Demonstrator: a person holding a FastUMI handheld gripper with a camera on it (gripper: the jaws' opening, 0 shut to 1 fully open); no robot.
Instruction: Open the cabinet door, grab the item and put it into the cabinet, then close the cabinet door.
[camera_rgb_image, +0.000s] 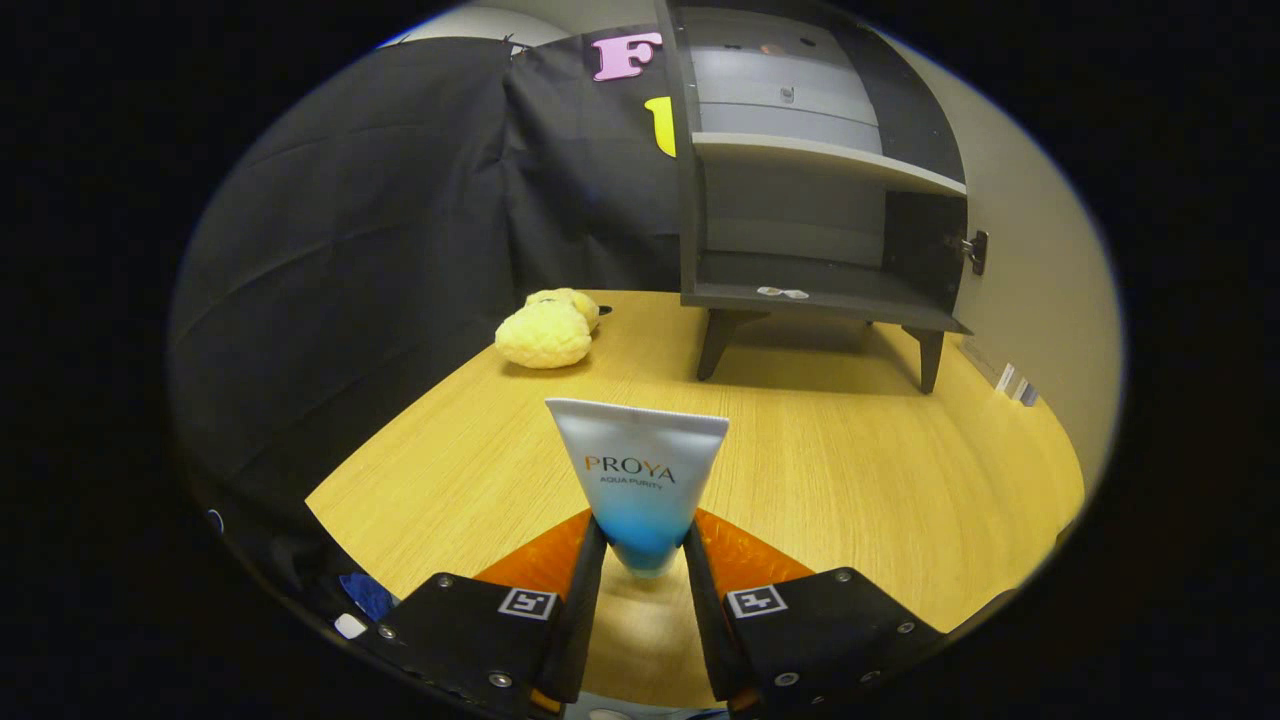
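The tongs (645, 560) are closed on a cosmetic tube (640, 480), both fingers pressing against its lower, blue-tinted part. The tube stands up between the fingers with its wide, flat crimped end uppermost and its narrow end down between the tips, and it appears held clear of the table (850, 470) rather than resting on it.

Beyond the tube the wooden table stretches away. Well beyond the tube and off to its left, a yellow plush toy (548, 328) lies on the table near the booth's dark cloth wall (400, 220). Well beyond the tube and to its right, the grey cabinet (800, 200) stands on short slanted legs at the far side of the table. Its front is open: the lower compartment and a shelf (830, 160) above it show, and a small pale object (782, 292), too small to identify, lies at the front of the cabinet floor. A hinge (975, 250) shows on the cabinet's right side, next to the pale room wall (1030, 260).
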